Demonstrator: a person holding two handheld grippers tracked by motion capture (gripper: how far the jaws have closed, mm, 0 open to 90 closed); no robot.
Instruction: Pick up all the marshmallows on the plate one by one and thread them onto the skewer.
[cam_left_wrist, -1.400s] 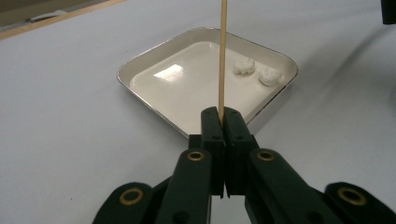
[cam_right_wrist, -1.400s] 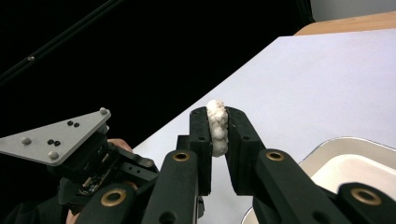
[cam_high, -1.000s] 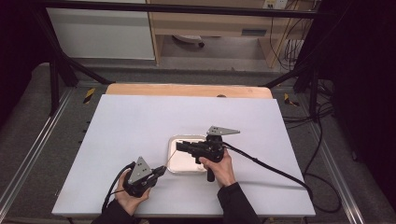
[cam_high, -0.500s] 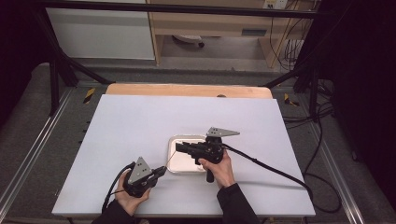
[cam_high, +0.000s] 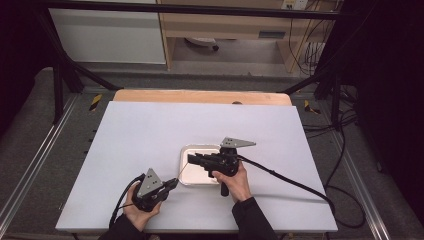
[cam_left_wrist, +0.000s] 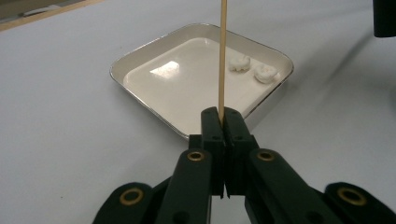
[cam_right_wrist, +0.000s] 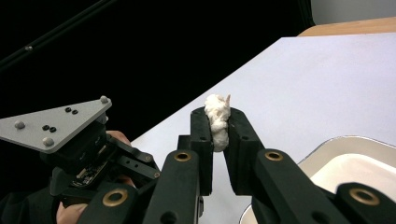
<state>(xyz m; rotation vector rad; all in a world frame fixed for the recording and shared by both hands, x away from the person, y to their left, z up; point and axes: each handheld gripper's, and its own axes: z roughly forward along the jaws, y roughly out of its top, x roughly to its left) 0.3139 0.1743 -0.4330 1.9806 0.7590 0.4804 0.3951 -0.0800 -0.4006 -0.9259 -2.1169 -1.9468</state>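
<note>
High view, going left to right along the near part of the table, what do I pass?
Left tool holding a thin wooden stick → white tray → right tool above the tray → black cable trailing to the right.

No writing, label, brand, number or sign can be read on anything here.

**Around the work**

A white table (cam_high: 150, 130) stands on a grey floor (cam_high: 35, 145), its wooden back edge (cam_high: 200, 96) bare. Behind it sit a white cabinet (cam_high: 107, 37) and a wooden shelf (cam_high: 225, 25). Cables (cam_high: 320, 55) hang at right, beside black frame bars (cam_high: 65, 75). Yellow-black tape (cam_high: 95, 101) marks the floor rails.
</note>
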